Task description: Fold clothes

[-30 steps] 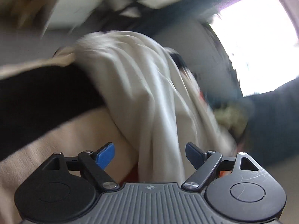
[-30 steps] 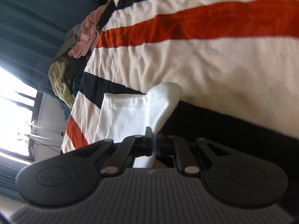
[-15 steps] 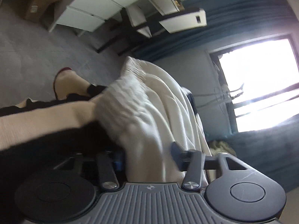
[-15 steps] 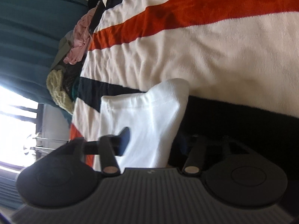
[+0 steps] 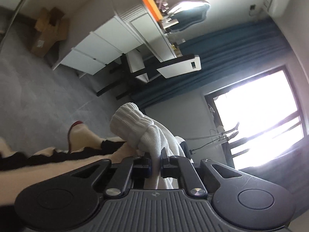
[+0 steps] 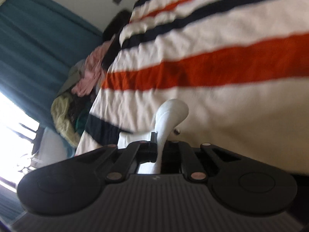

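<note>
While your left gripper (image 5: 156, 164) is clamping the white garment (image 5: 135, 127), whose ribbed cuff is bunching at its eleven o'clock, your right gripper (image 6: 160, 150) is pinching another white fold (image 6: 170, 116) rising toward twelve o'clock over the striped blanket (image 6: 222, 73).

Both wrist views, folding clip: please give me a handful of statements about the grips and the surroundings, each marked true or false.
1. The left gripper is shut on white knit fabric. True.
2. The right gripper stands wide open with nothing between its fingers. False: it is shut on a white garment.
3. The striped blanket has red, dark and cream bands. True.
4. The curtains are yellow. False: they are blue.
5. Other clothes are heaped at the blanket's edge. True.
</note>
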`<state>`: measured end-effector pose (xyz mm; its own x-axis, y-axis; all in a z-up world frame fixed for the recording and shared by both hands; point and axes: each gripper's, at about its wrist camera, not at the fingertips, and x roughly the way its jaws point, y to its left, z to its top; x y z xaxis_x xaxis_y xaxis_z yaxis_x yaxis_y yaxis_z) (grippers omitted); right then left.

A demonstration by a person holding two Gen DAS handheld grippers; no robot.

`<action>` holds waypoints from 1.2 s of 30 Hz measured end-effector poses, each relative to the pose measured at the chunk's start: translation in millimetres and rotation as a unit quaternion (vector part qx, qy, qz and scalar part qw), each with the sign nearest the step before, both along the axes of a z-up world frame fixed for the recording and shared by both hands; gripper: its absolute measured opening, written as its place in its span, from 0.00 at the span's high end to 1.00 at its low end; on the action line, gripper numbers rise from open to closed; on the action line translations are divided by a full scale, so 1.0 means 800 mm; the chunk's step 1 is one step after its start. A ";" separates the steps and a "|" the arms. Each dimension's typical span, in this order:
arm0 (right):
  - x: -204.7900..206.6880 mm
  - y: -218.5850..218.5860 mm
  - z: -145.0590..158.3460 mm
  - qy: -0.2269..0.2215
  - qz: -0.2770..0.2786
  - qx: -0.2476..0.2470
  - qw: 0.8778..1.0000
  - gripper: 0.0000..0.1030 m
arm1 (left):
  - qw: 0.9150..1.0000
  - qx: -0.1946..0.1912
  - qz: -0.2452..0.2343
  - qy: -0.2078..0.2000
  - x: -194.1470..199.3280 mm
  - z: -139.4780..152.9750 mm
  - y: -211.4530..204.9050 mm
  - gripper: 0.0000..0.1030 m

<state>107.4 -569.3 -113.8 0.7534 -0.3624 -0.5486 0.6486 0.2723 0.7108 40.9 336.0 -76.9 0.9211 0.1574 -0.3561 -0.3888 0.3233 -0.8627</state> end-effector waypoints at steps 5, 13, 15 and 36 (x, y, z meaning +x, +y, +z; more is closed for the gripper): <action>-0.027 -0.009 0.001 0.082 -0.047 -0.003 0.996 0.95 | 0.998 0.037 0.001 0.058 -0.040 0.030 -0.020 0.93; -0.037 -0.026 -0.045 0.128 -0.059 0.095 0.985 0.90 | 0.978 0.121 -0.019 0.168 -0.033 0.051 -0.047 0.82; -0.032 -0.023 -0.042 0.139 -0.052 0.085 0.985 0.83 | 0.973 0.133 -0.022 0.189 -0.032 0.057 -0.055 0.62; -0.009 0.169 0.131 -0.022 0.191 -0.321 0.927 0.20 | 0.870 0.451 -0.150 0.133 -0.004 0.098 -0.292 0.04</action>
<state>100.2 -434.0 -8.7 0.9109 -0.3053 -0.2775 0.3911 0.8531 0.3454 38.0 102.4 1.2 0.8726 0.2508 -0.4191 -0.3177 0.9432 -0.0970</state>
